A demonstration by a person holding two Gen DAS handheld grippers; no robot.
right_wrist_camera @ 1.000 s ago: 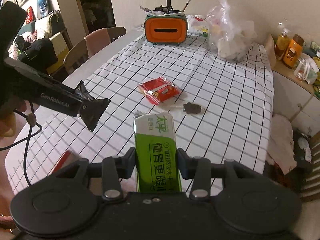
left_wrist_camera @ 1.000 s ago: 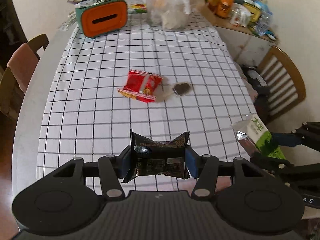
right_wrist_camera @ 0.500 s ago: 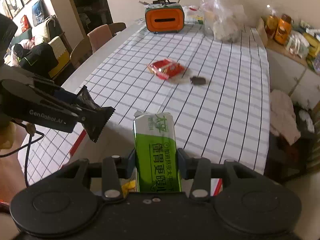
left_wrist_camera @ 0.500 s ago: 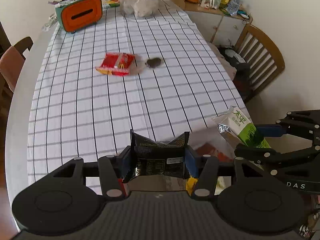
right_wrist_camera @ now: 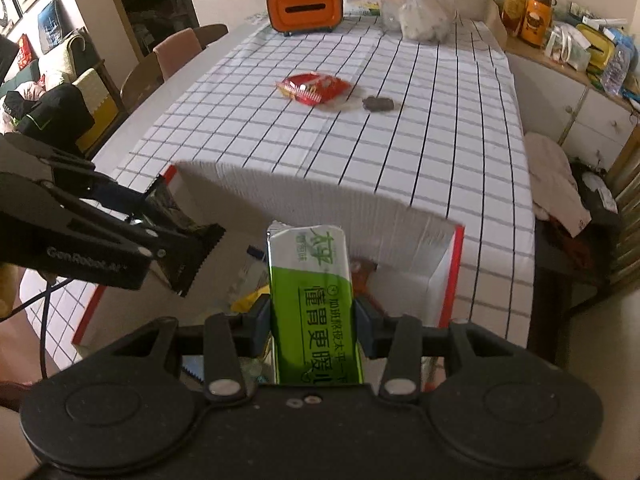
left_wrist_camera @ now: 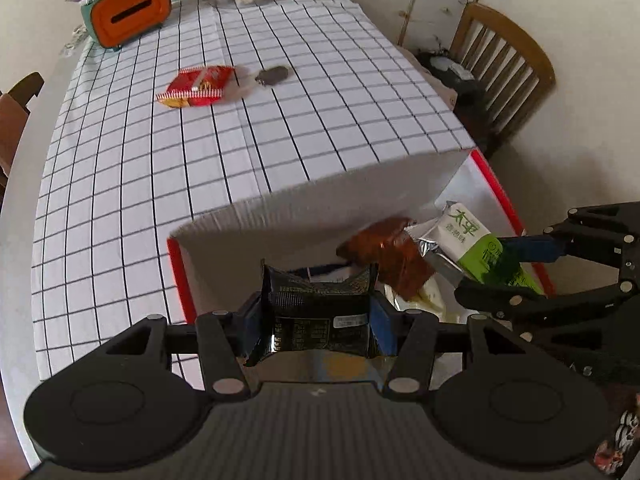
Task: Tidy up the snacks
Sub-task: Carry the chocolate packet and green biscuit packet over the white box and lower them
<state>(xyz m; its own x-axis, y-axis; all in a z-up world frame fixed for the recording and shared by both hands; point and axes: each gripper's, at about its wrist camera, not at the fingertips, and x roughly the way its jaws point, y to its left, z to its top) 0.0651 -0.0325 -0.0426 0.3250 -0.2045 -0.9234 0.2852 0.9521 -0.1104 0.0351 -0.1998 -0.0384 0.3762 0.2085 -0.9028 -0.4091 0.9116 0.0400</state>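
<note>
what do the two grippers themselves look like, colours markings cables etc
Both are matte black plastic with a ribbed top and two round discs. Silver rivets dot the linkage bars, and the finger pads are blue. The left gripper carries white "GenRobot.AI" lettering on its side, with a thin black cable hanging beneath. The right gripper shows partial white letters. No sleeves are visible.

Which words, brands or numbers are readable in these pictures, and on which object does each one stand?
"GenRobot.AI": side of the black left gripper, seen from the right wrist.
"太平": top of the green and white snack packet held in the right gripper.
"懂胃更暖": large characters on that packet.
Black foil snack packet: fine print too small to read.
Red snack packet: blurred.
</note>
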